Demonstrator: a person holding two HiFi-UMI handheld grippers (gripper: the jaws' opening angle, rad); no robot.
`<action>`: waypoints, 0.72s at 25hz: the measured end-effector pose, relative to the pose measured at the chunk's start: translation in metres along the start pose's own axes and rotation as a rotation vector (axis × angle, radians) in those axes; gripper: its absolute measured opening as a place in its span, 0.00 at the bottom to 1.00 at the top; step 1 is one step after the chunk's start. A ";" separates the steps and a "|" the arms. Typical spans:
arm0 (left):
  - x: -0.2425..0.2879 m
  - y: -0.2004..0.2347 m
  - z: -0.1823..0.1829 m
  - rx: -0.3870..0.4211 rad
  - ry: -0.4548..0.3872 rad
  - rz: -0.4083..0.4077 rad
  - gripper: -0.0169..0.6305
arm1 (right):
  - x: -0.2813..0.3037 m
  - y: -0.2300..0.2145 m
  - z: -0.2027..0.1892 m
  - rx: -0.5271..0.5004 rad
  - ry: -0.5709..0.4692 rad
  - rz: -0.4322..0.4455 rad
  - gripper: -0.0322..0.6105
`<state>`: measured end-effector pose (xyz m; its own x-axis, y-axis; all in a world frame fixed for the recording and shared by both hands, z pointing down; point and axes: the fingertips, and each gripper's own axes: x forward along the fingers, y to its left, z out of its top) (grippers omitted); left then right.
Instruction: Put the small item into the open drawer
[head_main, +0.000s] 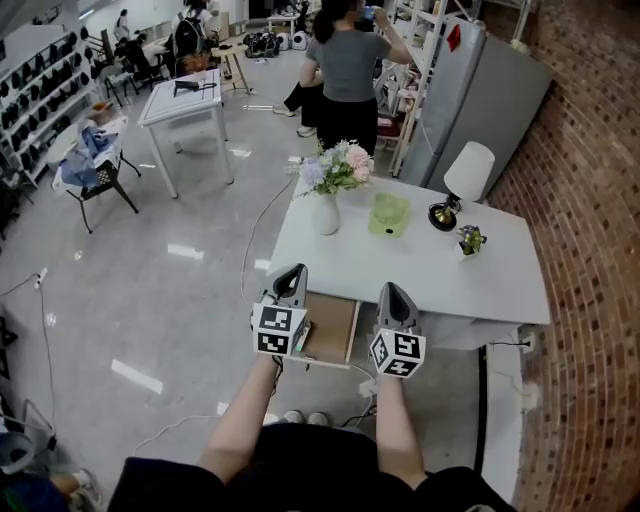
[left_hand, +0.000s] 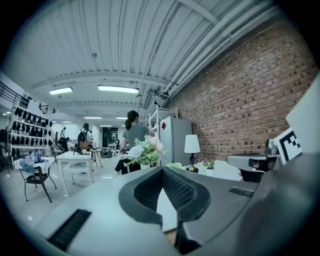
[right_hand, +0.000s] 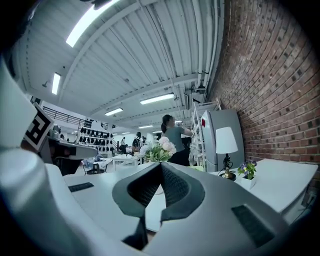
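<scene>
The open drawer (head_main: 332, 330) juts from the front of the white table (head_main: 480, 285), its wooden bottom showing. My left gripper (head_main: 293, 272) hovers over the drawer's left edge, jaws shut with nothing between them. To its right, my right gripper (head_main: 391, 292) is held at the drawer's right side, also shut and empty. In the left gripper view the left gripper (left_hand: 162, 171) points at the table front; in the right gripper view the right gripper (right_hand: 161, 166) does the same. A small potted plant (head_main: 470, 239) and a green item (head_main: 389, 214) sit on the table, far from both grippers.
A vase of flowers (head_main: 328, 190) stands at the table's far left, a lamp (head_main: 460, 185) at the far right. A person (head_main: 345, 75) stands behind the table by shelves. Another white table (head_main: 185, 105) and a chair (head_main: 95, 165) are farther left. A brick wall (head_main: 590, 200) runs along the right.
</scene>
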<state>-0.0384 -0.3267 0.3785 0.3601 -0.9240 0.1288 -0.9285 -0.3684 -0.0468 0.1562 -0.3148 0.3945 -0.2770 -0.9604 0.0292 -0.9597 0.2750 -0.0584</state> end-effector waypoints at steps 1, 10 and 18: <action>0.000 0.001 0.001 0.001 -0.002 -0.001 0.06 | 0.000 0.001 0.002 -0.002 -0.004 0.000 0.05; 0.005 0.001 0.001 -0.007 -0.012 -0.015 0.06 | 0.002 -0.007 0.008 -0.021 -0.013 -0.038 0.05; 0.006 0.007 -0.004 -0.014 -0.005 -0.022 0.06 | 0.003 -0.004 0.006 -0.029 0.003 -0.043 0.05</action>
<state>-0.0431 -0.3341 0.3827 0.3812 -0.9161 0.1244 -0.9214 -0.3874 -0.0299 0.1596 -0.3189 0.3892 -0.2351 -0.9714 0.0345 -0.9718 0.2342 -0.0276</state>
